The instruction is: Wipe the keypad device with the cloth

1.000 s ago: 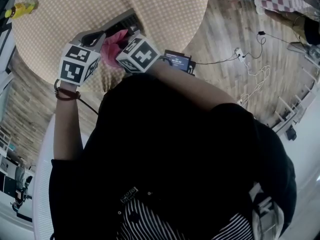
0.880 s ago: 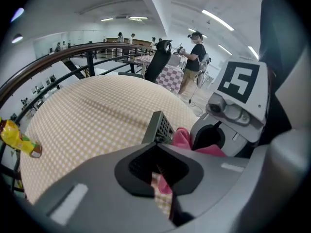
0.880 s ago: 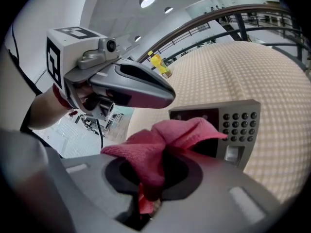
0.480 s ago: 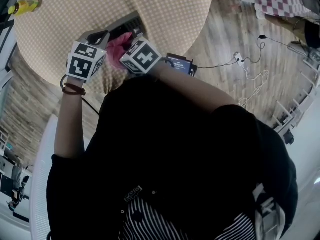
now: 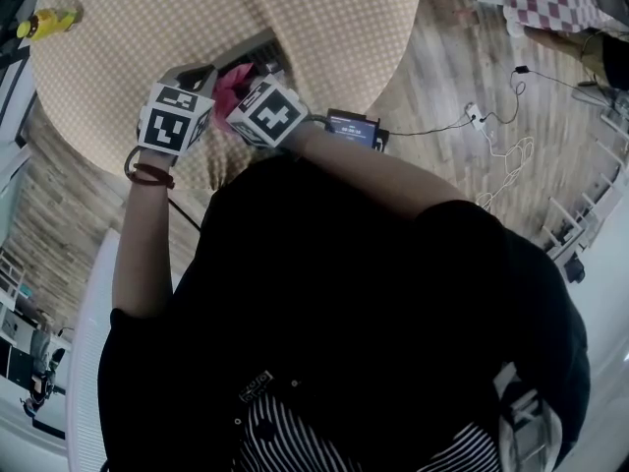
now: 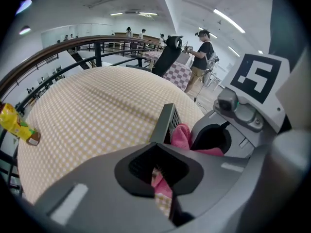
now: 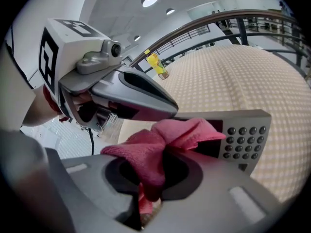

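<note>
The grey keypad device [image 7: 243, 136] lies near the round table's front edge, its dark buttons showing in the right gripper view; in the left gripper view it runs edge-on [image 6: 166, 122] away from the jaws. My left gripper [image 6: 158, 181] is shut on the device's near end. My right gripper [image 7: 148, 191] is shut on the pink cloth [image 7: 165, 140], which is bunched and pressed on the device's face beside the buttons. In the head view both grippers, left [image 5: 200, 75] and right [image 5: 252, 79], meet over the device [image 5: 257, 49], with the cloth [image 5: 229, 85] between them.
The table [image 5: 324, 18] carries a tan checked cover. A yellow bottle [image 5: 43, 20] lies at its far left. A small screen device [image 5: 351, 124] with a cable sits by my right wrist. Cables [image 5: 501, 155] trail on the wooden floor. People stand far off [image 6: 201, 57].
The left gripper has drawn a little closer to the right one. The cloth stays bunched on the device, and both grips are unchanged.
</note>
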